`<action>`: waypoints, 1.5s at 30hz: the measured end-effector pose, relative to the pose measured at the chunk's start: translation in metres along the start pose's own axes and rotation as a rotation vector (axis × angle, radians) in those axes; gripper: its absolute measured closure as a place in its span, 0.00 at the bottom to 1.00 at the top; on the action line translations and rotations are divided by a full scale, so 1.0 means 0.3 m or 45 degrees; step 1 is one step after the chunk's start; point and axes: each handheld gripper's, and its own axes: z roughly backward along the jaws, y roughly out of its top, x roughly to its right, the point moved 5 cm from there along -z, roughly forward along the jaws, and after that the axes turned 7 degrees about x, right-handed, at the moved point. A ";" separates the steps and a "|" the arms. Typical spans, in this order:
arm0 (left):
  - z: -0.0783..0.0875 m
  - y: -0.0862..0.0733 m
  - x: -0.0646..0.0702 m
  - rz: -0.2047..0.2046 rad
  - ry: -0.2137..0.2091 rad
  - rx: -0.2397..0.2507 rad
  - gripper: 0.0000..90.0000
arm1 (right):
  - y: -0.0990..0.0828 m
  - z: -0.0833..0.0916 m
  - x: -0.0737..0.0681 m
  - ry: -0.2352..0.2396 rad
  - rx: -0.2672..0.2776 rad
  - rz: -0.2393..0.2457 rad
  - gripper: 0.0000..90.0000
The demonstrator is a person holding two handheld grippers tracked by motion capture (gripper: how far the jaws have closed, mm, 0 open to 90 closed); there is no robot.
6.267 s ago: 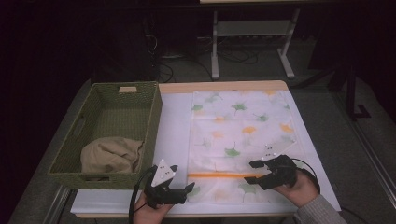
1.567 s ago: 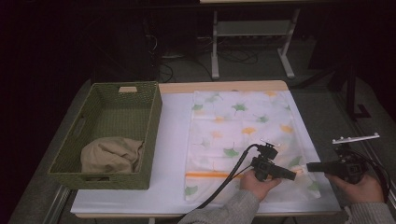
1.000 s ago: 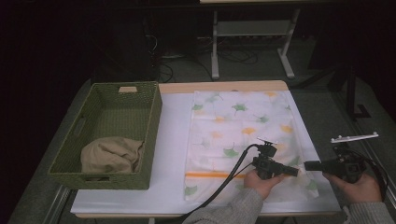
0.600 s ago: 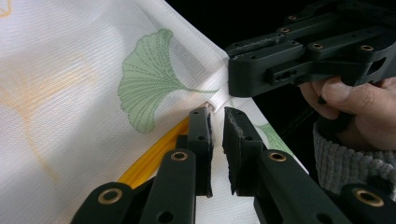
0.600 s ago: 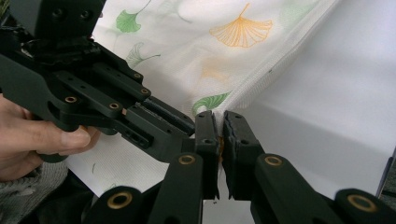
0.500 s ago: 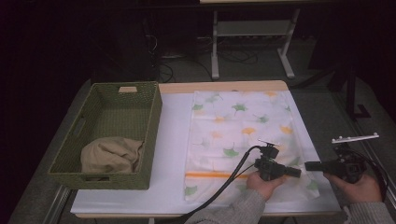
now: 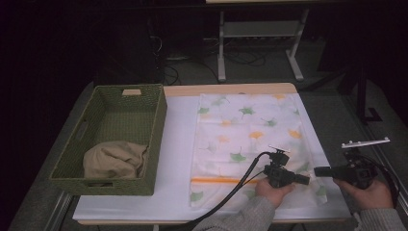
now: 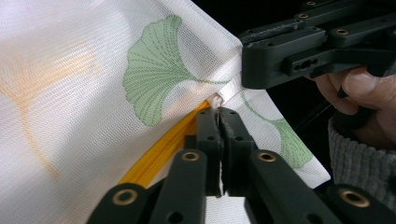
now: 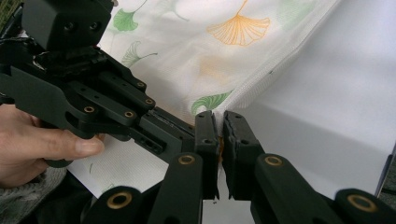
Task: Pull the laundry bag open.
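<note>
The white mesh bag with green and orange leaves lies flat on the white worktop. The left tongs have just been closing and pinch its orange zipper. The right tongs pinch its edge.

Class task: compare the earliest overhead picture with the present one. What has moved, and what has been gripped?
The left gripper crossed from the mesh bag's left side to its right edge, and its jaws have just closed on the yellow zipper's end. The right gripper pinches that edge. The basket and beige cloth stayed put.
</note>
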 end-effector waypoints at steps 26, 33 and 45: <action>0.040 -0.013 0.037 -0.016 0.081 0.190 0.99 | -0.005 0.002 0.011 0.014 0.016 -0.027 0.93; 0.041 -0.004 0.036 -0.013 0.119 0.241 0.99 | -0.007 -0.003 0.010 0.006 0.007 -0.032 0.94; 0.014 0.006 0.025 -0.004 0.142 0.240 0.98 | -0.010 -0.010 0.015 0.001 -0.001 -0.039 0.94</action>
